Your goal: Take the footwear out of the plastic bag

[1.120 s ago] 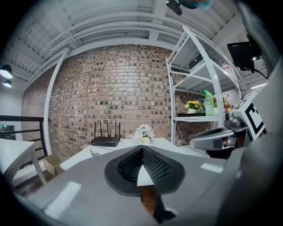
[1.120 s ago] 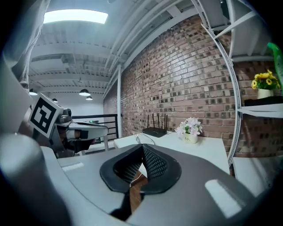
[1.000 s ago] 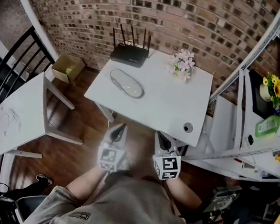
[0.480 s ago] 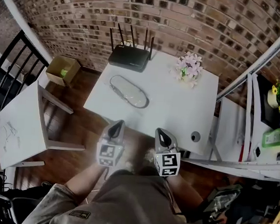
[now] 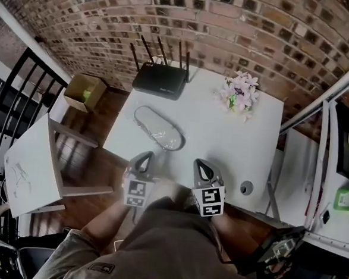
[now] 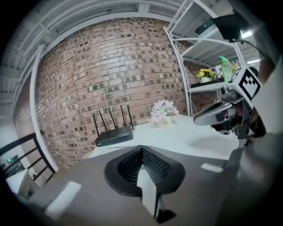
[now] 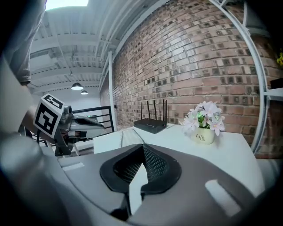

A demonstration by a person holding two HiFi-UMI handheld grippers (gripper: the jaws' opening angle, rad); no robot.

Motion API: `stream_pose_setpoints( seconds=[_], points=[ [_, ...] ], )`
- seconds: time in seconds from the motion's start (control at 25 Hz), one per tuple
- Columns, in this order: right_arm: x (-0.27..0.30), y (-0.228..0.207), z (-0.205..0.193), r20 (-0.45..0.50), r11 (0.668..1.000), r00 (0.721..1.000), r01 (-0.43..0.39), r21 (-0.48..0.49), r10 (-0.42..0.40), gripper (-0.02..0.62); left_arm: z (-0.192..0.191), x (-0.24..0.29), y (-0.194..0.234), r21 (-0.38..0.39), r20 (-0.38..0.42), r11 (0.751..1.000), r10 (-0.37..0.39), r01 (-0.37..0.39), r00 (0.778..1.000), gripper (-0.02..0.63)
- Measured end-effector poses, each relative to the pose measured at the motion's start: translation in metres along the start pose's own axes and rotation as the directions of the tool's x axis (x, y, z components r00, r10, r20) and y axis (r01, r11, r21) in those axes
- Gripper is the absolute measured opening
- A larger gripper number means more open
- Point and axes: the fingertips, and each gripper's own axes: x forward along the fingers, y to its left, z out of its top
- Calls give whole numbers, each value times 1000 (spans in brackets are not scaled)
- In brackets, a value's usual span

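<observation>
So left gripper (image 5: 144,159) and right gripper (image 5: 200,166), jaws shut and empty, are now reaching the table's (image 5: 222,139) near edge; plastic bag (image 5: 158,127), contents unclear, is lying untouched.

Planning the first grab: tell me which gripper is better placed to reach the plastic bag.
Left, probably. The left gripper sits right beside the plastic bag; the right gripper is farther off to the side. Both are shut and empty.

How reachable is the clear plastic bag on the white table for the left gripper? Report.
Probably yes: the left gripper is at the white table's near edge, only bare tabletop before the clear plastic bag.
</observation>
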Motion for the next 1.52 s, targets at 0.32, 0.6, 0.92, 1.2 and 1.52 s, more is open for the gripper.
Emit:
stream_pose_setpoints(
  seconds=[0.32,0.6,0.92,1.2,1.52],
  points=[
    [29,-8,-10,-76,1000,997,13,15,-11,14,-38,42,16,241,-131,964,-86,116,988,6],
    [46,-4,-11,-120,997,991,66,48,-60,14,-69,66,32,511,-238,813,-179,280,955,191],
    [62,-4,-16,-143,992,985,108,66,-97,14,-82,92,34,728,-269,593,-214,344,939,219],
    [65,-6,-22,-175,989,978,132,72,-118,14,-83,104,26,789,-289,487,-242,374,926,151],
    [70,-5,-31,-217,996,973,87,14,-82,15,-76,100,24,791,-255,501,-251,351,934,64]
  ],
)
